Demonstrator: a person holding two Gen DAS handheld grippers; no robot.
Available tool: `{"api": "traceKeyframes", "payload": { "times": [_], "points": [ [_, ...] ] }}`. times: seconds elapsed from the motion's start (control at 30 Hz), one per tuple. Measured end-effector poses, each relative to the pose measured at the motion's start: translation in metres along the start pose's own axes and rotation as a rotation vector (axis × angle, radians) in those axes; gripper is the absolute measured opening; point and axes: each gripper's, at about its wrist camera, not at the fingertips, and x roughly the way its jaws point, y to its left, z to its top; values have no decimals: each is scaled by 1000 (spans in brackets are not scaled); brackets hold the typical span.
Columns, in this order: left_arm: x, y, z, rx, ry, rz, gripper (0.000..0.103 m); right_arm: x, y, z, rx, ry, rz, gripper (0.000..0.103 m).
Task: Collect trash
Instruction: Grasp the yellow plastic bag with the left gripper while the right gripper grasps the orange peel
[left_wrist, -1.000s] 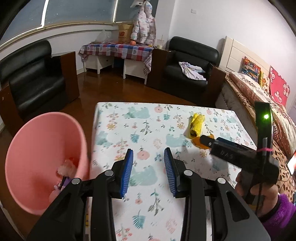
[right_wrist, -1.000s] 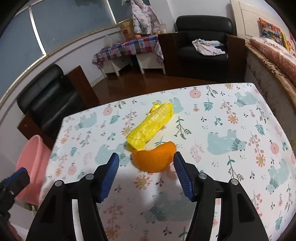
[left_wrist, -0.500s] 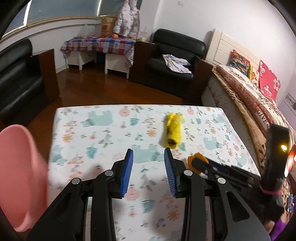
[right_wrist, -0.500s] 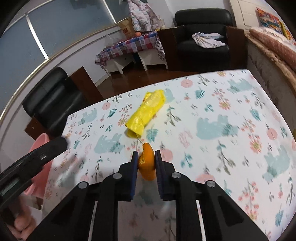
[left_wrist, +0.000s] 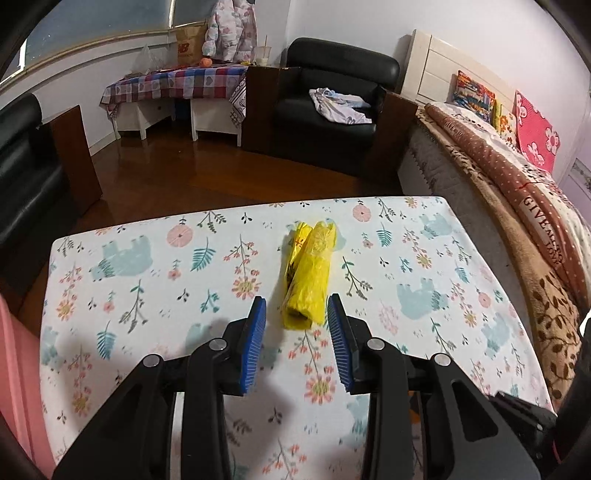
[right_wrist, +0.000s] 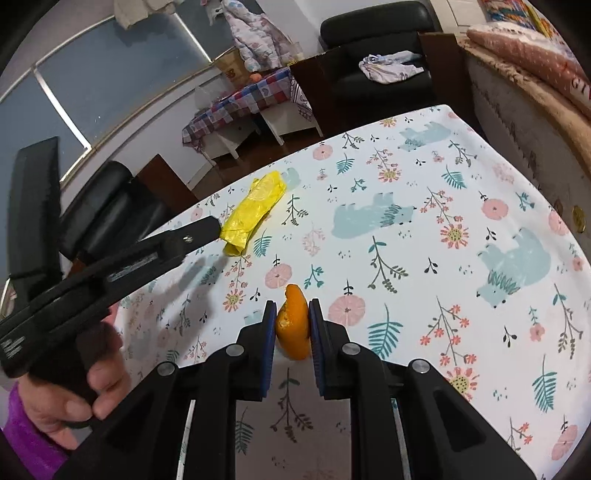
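A: Peel (right_wrist: 293, 325) is clamped between the blue pads of the right gripper (right_wrist: 291, 325), lifted above the table (right_wrist: 461, 192). And the bag?

B: Bag (left_wrist: 308, 278) lies on the floral cloth at 12 o'clock from the left gripper (left_wrist: 296, 334), whose jaws stand apart with nothing in them; the bag's near end sits just past the tips.

A: The room?

B: Dark wood floor, a black armchair (left_wrist: 332, 99) at 12 o'clock with crumpled cloth on its seat, a checked side table (left_wrist: 173, 83) at 11, a bed (left_wrist: 517, 192) along 2 to 3 o'clock.

A: Anything cut off?

B: A pink bin (left_wrist: 18, 369) shows only as a sliver at 8 o'clock in the left view. In the right view, a hand (right_wrist: 77, 391) with a purple sleeve holds the left gripper; its far finger is hidden.
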Motion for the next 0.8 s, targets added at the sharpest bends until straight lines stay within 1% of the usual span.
{"api": "traceKeyframes", "payload": {
  "times": [0.13,0.33,0.37,0.4,0.5,0.6,0.8],
  "points": [
    [14,-6,2,6,18,10,35,0,-5,0,23,2,24,17],
    [24,-9,0,17,24,20,35,-1,-8,0,42,4,44,17],
    [24,-9,-1,18,22,20,32,-1,-8,0,42,4,44,17],
    [24,-10,-2,24,20,19,20,-1,-8,1,42,4,43,17],
    [20,-10,-4,28,16,14,10,-1,-7,0,42,4,44,17],
    [10,-10,-8,21,6,1,8,-1,-8,0,41,4,43,17],
    [-19,-8,-18,3,-19,-22,7,-1,-8,1,42,4,44,17]
  ]
}}
